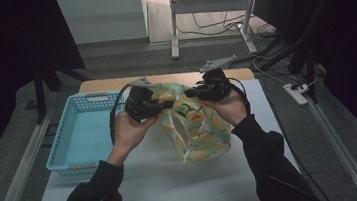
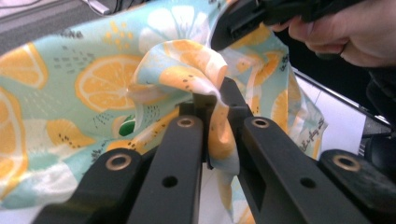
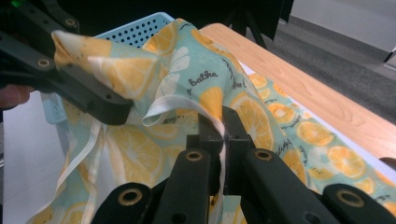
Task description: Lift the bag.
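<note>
I have the pale green, lemon-printed fabric cloth pinched in both the left gripper and right gripper, lifted over the white table; next, I judge, comes carrying it left toward the light blue perforated plastic basket.

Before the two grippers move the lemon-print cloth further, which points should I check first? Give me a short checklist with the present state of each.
1. Left gripper closed on the cloth: ok, fabric is pinched between its jaws.
2. Right gripper closed on the cloth: ok, an edge sits between its jaws.
3. Cloth lifted off the table: not ok, its lower part lies on the white surface.
4. Blue basket free to receive it: ok, nothing seen inside.
5. Grip depth enough to hold under pull: cannot tell.
</note>
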